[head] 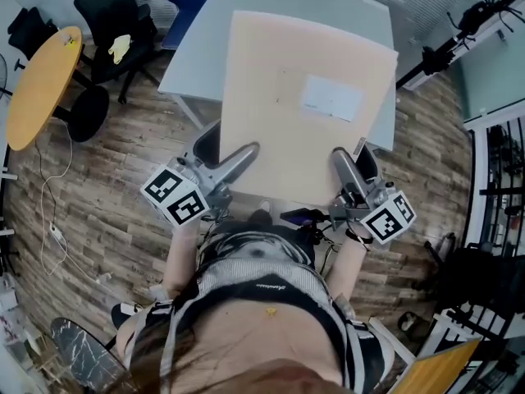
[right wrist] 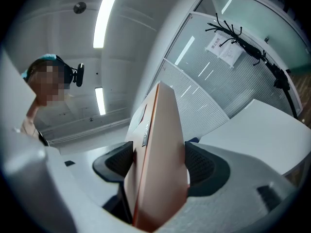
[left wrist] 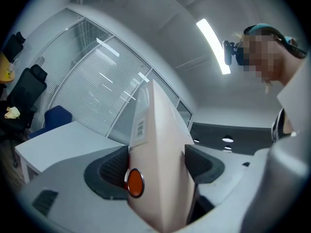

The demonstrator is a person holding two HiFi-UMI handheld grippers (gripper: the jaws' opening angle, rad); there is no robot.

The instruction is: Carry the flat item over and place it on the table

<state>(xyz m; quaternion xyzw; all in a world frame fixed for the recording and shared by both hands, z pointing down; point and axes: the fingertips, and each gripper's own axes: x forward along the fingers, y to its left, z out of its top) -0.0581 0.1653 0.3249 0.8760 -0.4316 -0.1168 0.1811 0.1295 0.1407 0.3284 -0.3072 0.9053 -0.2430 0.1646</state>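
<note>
Box point(head: 303, 105): flat, pale beige, held up in front of me by its near edge, one hand-held gripper on each near corner. In the head view it spreads over most of the grey counter point(head: 193, 52), which shows past its left, far and right sides. The near edge sticks out beyond the counter over the wood floor point(head: 107, 203). I cannot tell whether the far part rests on the counter or is still clear of it.

The left hand-held gripper point(head: 240, 158) is clenched on the near left corner. In its own view the box stands edge-on between the two dark pads point(left wrist: 114, 166), both pressed against its faces. A round orange sticker point(left wrist: 134, 182) sits on the box's side just by the left pad, with a barcode point(left wrist: 141, 127) higher up the same side.

The right hand-held gripper point(head: 344, 167) is likewise clamped on the near right corner. Its view shows the box edge-on and gripped from both sides, with a thin orange seam running up its edge.

A white label point(head: 330, 98) lies on the top face, towards the far right.

Off to my left stand a round wooden table point(head: 39, 84) and a black chair point(head: 111, 11), well apart from the counter.
</note>
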